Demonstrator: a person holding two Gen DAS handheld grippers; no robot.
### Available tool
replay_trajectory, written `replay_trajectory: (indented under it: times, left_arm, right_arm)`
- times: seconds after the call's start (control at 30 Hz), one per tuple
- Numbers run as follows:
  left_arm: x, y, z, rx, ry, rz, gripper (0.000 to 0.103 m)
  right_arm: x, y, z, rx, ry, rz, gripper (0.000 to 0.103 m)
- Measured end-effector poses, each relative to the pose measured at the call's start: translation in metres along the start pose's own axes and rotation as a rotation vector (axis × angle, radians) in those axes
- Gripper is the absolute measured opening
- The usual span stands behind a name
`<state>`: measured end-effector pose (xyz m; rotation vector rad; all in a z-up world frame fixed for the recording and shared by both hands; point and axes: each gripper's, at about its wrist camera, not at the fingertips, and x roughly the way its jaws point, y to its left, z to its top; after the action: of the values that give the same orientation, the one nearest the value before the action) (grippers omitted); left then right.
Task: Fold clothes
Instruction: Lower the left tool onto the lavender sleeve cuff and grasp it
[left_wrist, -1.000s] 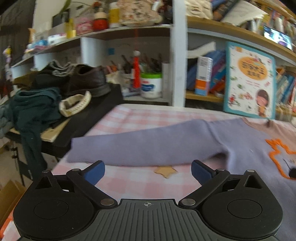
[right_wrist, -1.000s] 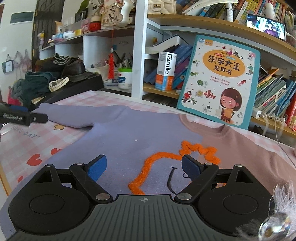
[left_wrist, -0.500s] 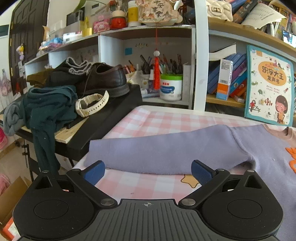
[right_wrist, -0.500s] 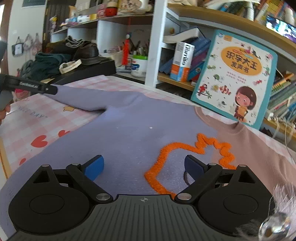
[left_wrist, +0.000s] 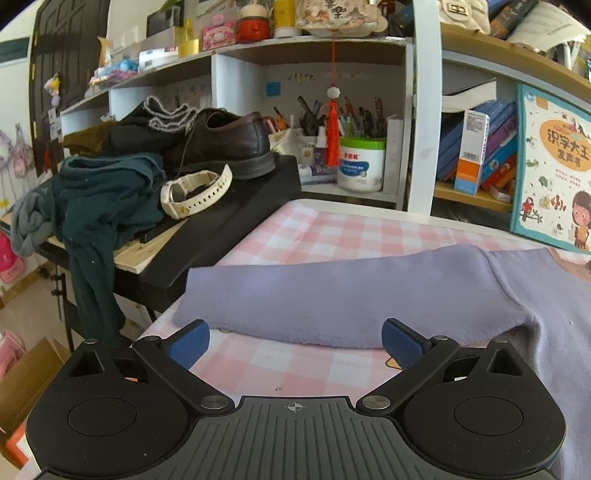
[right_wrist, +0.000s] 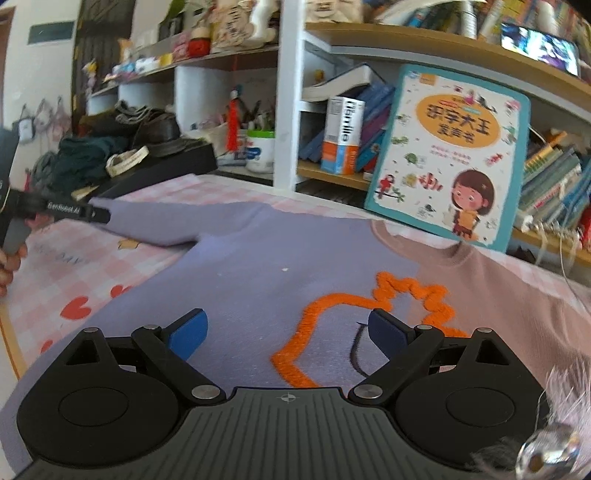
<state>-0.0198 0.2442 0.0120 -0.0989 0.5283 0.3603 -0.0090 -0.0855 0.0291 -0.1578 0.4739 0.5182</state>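
Sweater (right_wrist: 258, 280) flat beneath spread, empty jaws

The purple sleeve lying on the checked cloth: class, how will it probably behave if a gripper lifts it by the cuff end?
The sleeve lies flat and soft-edged on the checked cloth, so it will probably droop rather than stay straight. Its fuzzy surface suggests the pads should grip without slipping. It joins the sweater, so lifting likely tugs the body along.
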Motion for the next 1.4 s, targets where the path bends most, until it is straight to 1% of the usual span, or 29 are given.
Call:
replay_trajectory:
  times: [0.07, 0.17, 0.33, 0.4, 0.5, 0.57, 0.6, 0.63, 0.77, 0.87, 0.9, 0.93, 0.97, 1.0, 1.03, 1.1, 1.27, 1.3, 1.33, 1.37, 1.4]
  left_arm:
    - [0.002, 0.005, 0.001, -0.028, 0.006, -0.001, 0.101]
    - [0.006, 0.014, 0.002, -0.079, 0.013, 0.031, 0.1]
    - [0.013, 0.038, 0.003, -0.198, 0.01, 0.009, 0.1]
    - [0.018, 0.043, 0.006, -0.207, 0.012, 0.019, 0.099]
    - [0.026, 0.051, 0.009, -0.223, 0.016, 0.034, 0.085]
    - [0.033, 0.059, 0.01, -0.26, 0.037, 0.042, 0.062]
    - [0.036, 0.063, 0.01, -0.287, 0.044, 0.051, 0.058]
    - [0.037, 0.066, 0.011, -0.304, 0.035, 0.062, 0.056]
    - [0.04, 0.073, 0.012, -0.331, 0.032, 0.108, 0.057]
    - [0.041, 0.07, 0.013, -0.312, 0.039, 0.101, 0.056]
    - [0.042, 0.069, 0.014, -0.312, 0.038, 0.074, 0.056]
    - [0.042, 0.067, 0.014, -0.311, 0.037, 0.058, 0.052]
    - [0.042, 0.065, 0.013, -0.312, 0.038, 0.038, 0.043]
    - [0.042, 0.063, 0.013, -0.313, 0.039, 0.018, 0.037]
    - [0.041, 0.062, 0.012, -0.332, 0.039, -0.011, 0.034]
    - [0.041, 0.06, 0.011, -0.364, 0.042, -0.064, 0.034]
    - [0.043, 0.053, 0.012, -0.368, 0.047, -0.084, 0.034]
    - [0.044, 0.052, 0.012, -0.374, 0.053, -0.111, 0.034]
    - [0.044, 0.05, 0.012, -0.38, 0.06, -0.138, 0.037]
    - [0.045, 0.047, 0.013, -0.374, 0.068, -0.165, 0.038]
    - [0.045, 0.043, 0.013, -0.357, 0.074, -0.176, 0.038]
  right_arm:
    - [0.0, -0.002, 0.0, 0.013, -0.001, 0.002, 0.094]
    - [0.0, -0.003, 0.0, 0.012, -0.002, 0.006, 0.094]
    - [0.0, 0.0, 0.0, -0.004, -0.003, 0.005, 0.094]
    - [0.0, 0.0, 0.0, -0.006, -0.004, 0.005, 0.094]
    - [0.0, 0.0, 0.0, -0.004, -0.004, 0.004, 0.094]
    - [0.0, 0.0, 0.0, 0.0, -0.003, 0.003, 0.094]
    - [0.001, -0.001, 0.0, 0.001, -0.001, 0.005, 0.094]
    - [0.001, -0.001, 0.0, 0.002, 0.0, 0.006, 0.094]
    - [0.001, -0.001, 0.0, 0.004, 0.004, 0.008, 0.094]
    - [0.001, -0.001, 0.0, 0.001, 0.005, 0.009, 0.094]
    - [0.002, -0.001, 0.0, 0.001, 0.007, 0.01, 0.094]
    - [0.002, -0.001, 0.0, 0.001, 0.008, 0.012, 0.094]
    - [0.002, -0.001, 0.001, 0.002, 0.009, 0.013, 0.094]
    - [0.002, -0.001, 0.001, 0.002, 0.01, 0.013, 0.094]
    - [0.002, -0.001, 0.0, 0.002, 0.01, 0.012, 0.094]
    - [0.002, -0.001, 0.001, 0.003, 0.009, 0.011, 0.094]
    - [0.003, -0.001, 0.001, 0.001, 0.011, 0.011, 0.094]
    - [0.002, -0.001, 0.001, 0.001, 0.011, 0.011, 0.094]
    - [0.002, -0.001, 0.001, 0.0, 0.012, 0.011, 0.094]
    - [0.002, -0.001, 0.0, 0.0, 0.012, 0.011, 0.094]
    - [0.002, -0.001, 0.0, 0.0, 0.013, 0.011, 0.094]
